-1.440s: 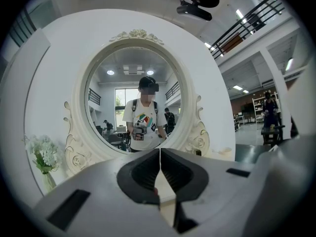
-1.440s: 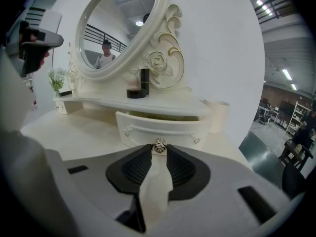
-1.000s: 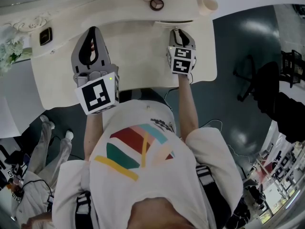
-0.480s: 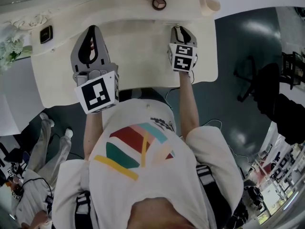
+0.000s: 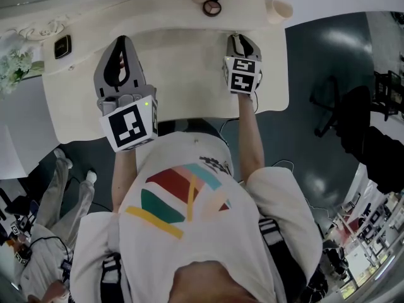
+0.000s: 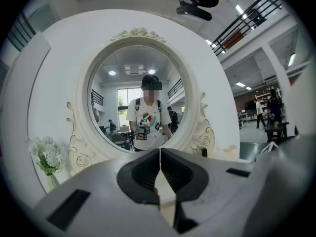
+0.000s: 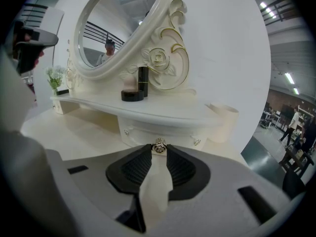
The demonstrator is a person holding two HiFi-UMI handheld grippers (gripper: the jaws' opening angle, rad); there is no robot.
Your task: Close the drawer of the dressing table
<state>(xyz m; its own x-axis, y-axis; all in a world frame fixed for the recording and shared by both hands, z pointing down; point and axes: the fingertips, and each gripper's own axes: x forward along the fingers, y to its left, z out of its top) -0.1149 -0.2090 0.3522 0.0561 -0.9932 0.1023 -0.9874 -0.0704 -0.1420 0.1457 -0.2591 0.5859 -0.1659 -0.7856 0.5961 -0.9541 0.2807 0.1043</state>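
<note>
The cream dressing table (image 5: 177,62) lies below me, its oval mirror (image 6: 140,98) at the back. A small drawer (image 7: 143,132) sits under the raised shelf, its front close in beneath the shelf's edge, with a round metal knob (image 7: 158,146). My right gripper (image 7: 158,150) reaches to the drawer, and its two fingertips pinch the knob; in the head view the right gripper (image 5: 236,40) is at the shelf's edge. My left gripper (image 5: 120,44) hovers over the tabletop's left part, and in its own view the left gripper (image 6: 160,151) is shut with nothing in it.
On the shelf stand a black tube (image 7: 142,80), a round compact (image 5: 211,7) and a small black box (image 5: 62,46). White flowers (image 5: 12,65) are at the far left, a cream cup (image 5: 279,8) at the right end. An office chair (image 5: 344,109) stands on the floor to the right.
The right gripper has edged slightly toward the shelf with the knob. The drawer's front edge, which showed in the head view a second ago, no longer stands out. The left gripper has not moved.
</note>
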